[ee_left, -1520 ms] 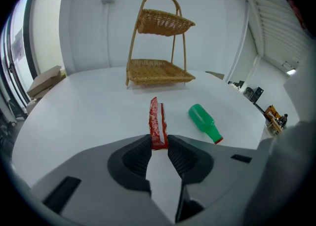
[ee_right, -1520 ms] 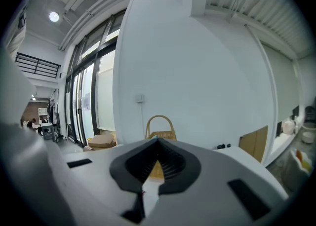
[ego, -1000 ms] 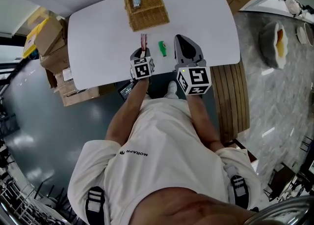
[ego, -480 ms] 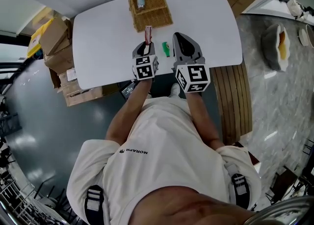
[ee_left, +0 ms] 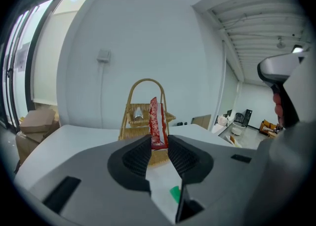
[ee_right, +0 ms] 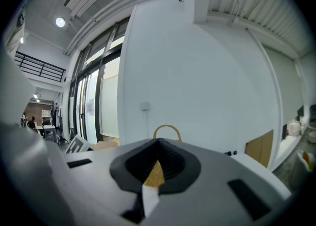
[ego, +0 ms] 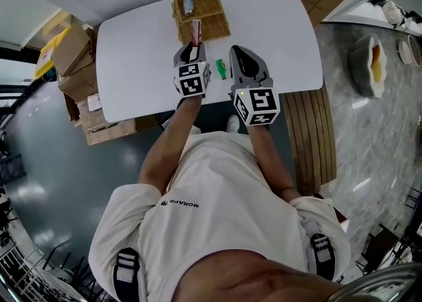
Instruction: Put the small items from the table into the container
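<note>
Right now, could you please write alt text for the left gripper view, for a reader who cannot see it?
The left gripper pinches a red packet upright between its fingers. Behind it, a wicker basket stands on a white table; a green item lies nearer.

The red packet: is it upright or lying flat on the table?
Upright. The red packet stands on end, its lower end pinched by the left tool, with the wicker basket behind it.

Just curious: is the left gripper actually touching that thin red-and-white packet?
Touching. Left gripper view: black pads of the left gripper clamp the thin red-and-white packet.
</note>
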Motion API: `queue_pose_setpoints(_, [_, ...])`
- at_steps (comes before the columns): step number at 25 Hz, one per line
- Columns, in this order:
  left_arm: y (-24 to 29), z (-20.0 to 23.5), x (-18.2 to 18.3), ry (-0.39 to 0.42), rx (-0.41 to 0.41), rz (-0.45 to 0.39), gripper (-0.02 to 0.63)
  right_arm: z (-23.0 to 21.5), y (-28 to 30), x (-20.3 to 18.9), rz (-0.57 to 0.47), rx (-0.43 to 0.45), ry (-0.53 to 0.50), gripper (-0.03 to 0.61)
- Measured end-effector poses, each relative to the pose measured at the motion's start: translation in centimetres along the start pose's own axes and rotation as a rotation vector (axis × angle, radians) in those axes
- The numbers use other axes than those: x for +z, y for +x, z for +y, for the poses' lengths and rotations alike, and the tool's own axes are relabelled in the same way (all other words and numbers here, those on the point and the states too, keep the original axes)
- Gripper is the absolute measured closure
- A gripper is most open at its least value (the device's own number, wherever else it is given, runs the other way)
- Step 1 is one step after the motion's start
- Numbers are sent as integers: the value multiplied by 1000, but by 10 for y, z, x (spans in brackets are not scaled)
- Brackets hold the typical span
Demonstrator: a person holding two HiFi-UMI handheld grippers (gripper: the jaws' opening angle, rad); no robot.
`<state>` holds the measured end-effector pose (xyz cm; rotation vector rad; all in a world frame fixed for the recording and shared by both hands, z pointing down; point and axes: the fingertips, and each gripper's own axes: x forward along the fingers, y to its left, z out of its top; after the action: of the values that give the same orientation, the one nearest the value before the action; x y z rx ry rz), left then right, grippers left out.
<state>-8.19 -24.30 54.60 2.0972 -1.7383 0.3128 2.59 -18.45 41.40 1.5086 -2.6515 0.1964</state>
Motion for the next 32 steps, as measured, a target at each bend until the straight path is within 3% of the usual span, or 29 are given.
queue_pose_setpoints(8, [25, -4, 52, 17, -13, -76, 511, -4, -1, -1, 1, -6, 3, 574])
queue_pose_setpoints(14, [54, 6, 72, 57, 19, -70, 511, -8, -2, 0, -1, -11, 4, 574])
queue_pose_setpoints(26, [92, 22, 59, 64, 58, 2, 511, -20, -7, -7, 11, -35, 9, 574])
queue_pose_setpoints(32, [106, 21, 58, 110, 47, 32, 511, -21, -8, -8, 17, -25, 7, 574])
